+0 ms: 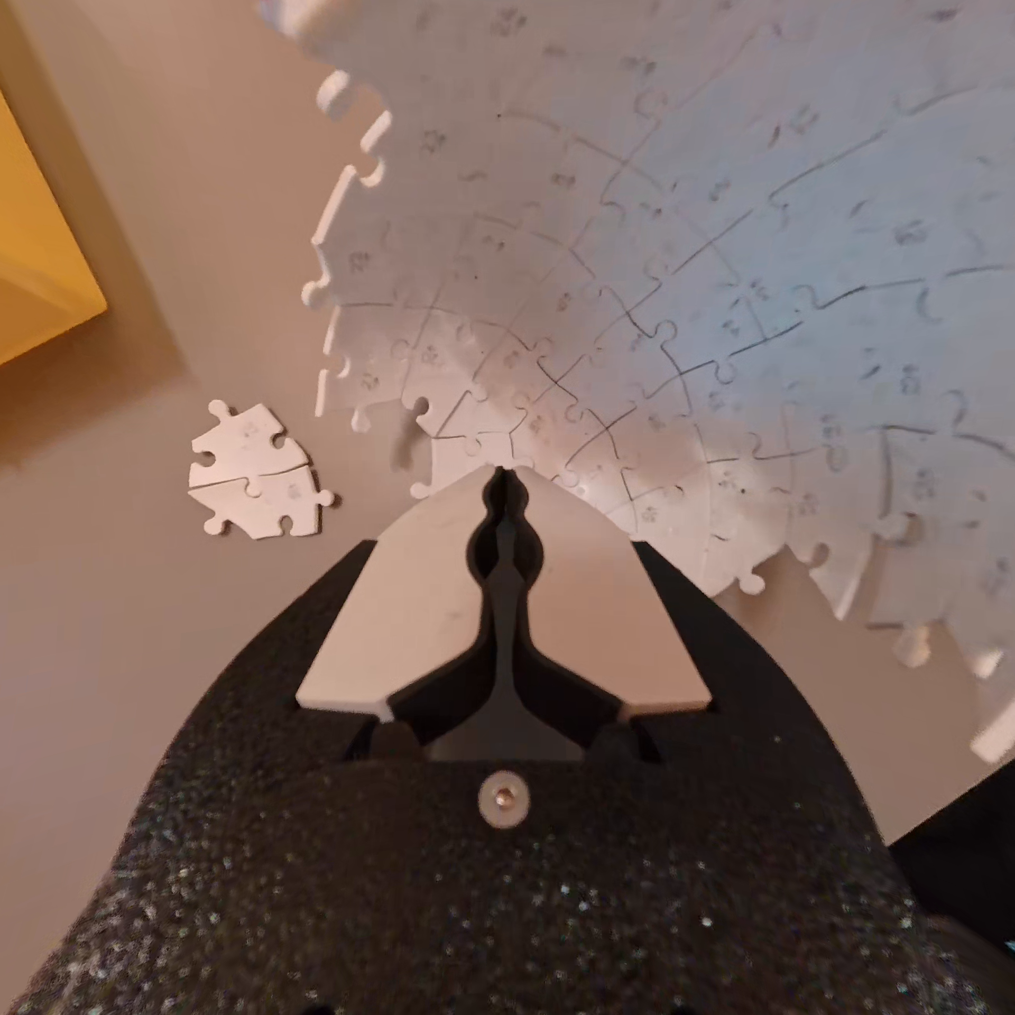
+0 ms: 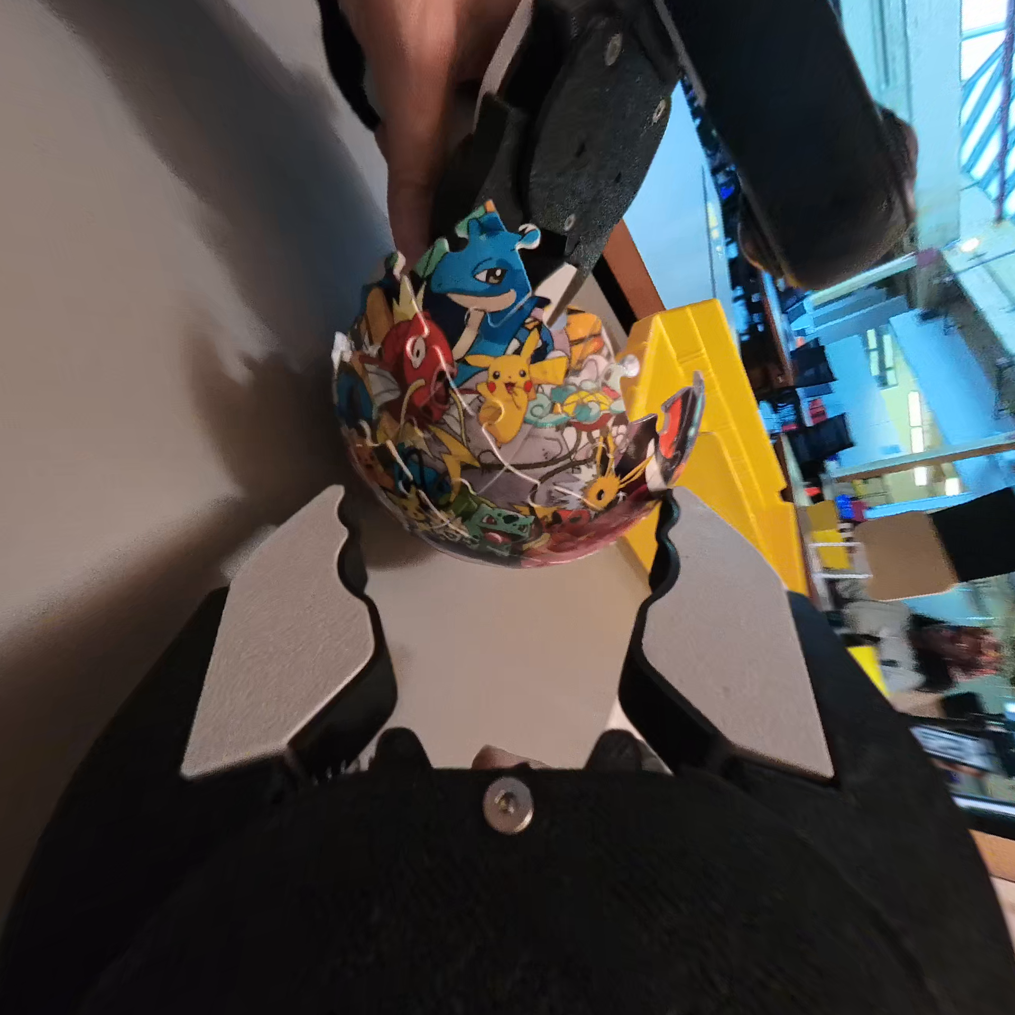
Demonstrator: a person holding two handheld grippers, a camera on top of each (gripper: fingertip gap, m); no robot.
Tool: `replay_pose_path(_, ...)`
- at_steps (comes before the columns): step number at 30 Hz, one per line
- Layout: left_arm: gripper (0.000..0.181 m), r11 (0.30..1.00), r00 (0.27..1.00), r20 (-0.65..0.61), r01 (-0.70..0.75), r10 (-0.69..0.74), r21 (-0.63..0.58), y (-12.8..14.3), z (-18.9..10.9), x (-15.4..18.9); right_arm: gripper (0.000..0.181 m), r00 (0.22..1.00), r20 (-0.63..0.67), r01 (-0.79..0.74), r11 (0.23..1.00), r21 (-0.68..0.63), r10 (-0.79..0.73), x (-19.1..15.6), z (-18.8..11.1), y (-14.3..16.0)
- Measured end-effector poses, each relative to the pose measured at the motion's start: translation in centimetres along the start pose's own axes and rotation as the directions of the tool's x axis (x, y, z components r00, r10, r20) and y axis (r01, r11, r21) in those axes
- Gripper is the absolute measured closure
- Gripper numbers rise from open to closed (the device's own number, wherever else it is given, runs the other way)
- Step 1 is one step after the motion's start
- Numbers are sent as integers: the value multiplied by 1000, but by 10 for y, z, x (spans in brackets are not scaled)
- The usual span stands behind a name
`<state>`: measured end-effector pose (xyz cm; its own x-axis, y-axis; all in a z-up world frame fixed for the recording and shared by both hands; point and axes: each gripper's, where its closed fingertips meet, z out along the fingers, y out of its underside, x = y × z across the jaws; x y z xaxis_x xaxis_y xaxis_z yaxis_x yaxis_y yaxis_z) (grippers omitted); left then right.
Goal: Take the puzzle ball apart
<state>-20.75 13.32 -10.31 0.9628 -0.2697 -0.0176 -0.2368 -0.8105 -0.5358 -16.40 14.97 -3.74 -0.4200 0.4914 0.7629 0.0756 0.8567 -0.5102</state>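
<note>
The puzzle ball (image 2: pixel 494 417) is a partial shell, with colourful cartoon prints outside and a white inside (image 1: pixel 659 274). Its rim is jagged where pieces are off. My left gripper (image 1: pixel 502 473) is shut, its tips pinched on the shell's rim. It also shows in the right wrist view (image 2: pixel 557 307), coming in from above beside a blue piece. My right gripper (image 2: pixel 504 497) is wide open, its tips on either side of the ball's lower part. I cannot tell if they press on it. Two joined white loose pieces (image 1: pixel 258 478) lie on the table.
A yellow bin (image 2: pixel 708 417) stands just behind the ball and also shows at the left edge of the left wrist view (image 1: pixel 38 247). The beige table (image 1: pixel 165 659) lies under everything. A hand (image 2: pixel 417 126) holds the left gripper. Shelves and furniture lie far off at the right.
</note>
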Motion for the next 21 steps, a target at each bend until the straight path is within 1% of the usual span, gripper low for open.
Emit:
replay_pose_path(1, 181, 1000, 1000, 11, -15, 15, -9, 0, 0, 0, 71, 998, 25, -54, 998, 14, 54, -2, 1, 1)
replay_pose_path(2, 181, 999, 999, 20, -30, 30, -17, 0, 1, 0, 65, 992, 46, -117, 993, 17, 116, -3, 2, 3)
replay_pose_path(5, 181, 999, 999, 26, -38, 39, -25, -3, 2, 1, 54, 948, 100, -307, 951, 35, 303, -3, 5, 6)
replay_pose_path(7, 181, 999, 999, 13, -33, 34, -34, -3, 2, 1, 52, 894, 151, -433, 900, 48, 422, 1, 6, 4)
replay_pose_path(8, 181, 999, 999, 5, -37, 38, -39, -3, 2, 2, 52, 856, 197, -495, 868, 43, 479, 1, 8, 2)
replay_pose_path(9, 181, 998, 999, -1, -44, 44, -46, -2, 2, 2, 57, 815, 246, -545, 838, 22, 524, -1, 9, 2)
replay_pose_path(10, 181, 997, 999, -6, -49, 49, -55, -2, 3, 3, 66, 778, 288, -581, 814, -8, 558, -4, 10, 5)
replay_pose_path(11, 181, 997, 999, -10, -51, 51, -65, -1, 3, 3, 70, 747, 314, -607, 794, -35, 586, -6, 10, 9)
replay_pose_path(12, 181, 996, 999, -11, -50, 50, -73, -1, 3, 3, 69, 733, 323, -619, 784, -48, 599, -7, 9, 13)
replay_pose_path(15, 181, 995, 998, -6, -67, 67, -76, -1, 3, 3, 57, 735, 302, -622, 781, -59, 607, -4, 12, 28)
replay_pose_path(16, 181, 995, 997, -2, -79, 79, -69, -2, 3, 3, 56, 726, 324, -630, 776, -40, 606, -3, 16, 27)
replay_pose_path(18, 181, 995, 996, -2, -84, 84, -59, -2, 4, 3, 63, 679, 409, -665, 746, -10, 610, -5, 23, 19)
replay_pose_path(19, 181, 995, 997, -5, -78, 78, -56, -2, 4, 3, 64, 652, 460, -678, 736, -2, 602, -8, 26, 13)
replay_pose_path(20, 181, 996, 997, -10, -71, 71, -51, -2, 4, 3, 66, 635, 499, -671, 741, -21, 589, -13, 28, 10)
replay_pose_path(21, 181, 997, 998, -13, -68, 67, -44, -2, 4, 3, 61, 655, 497, -647, 762, -21, 569, -14, 32, 10)
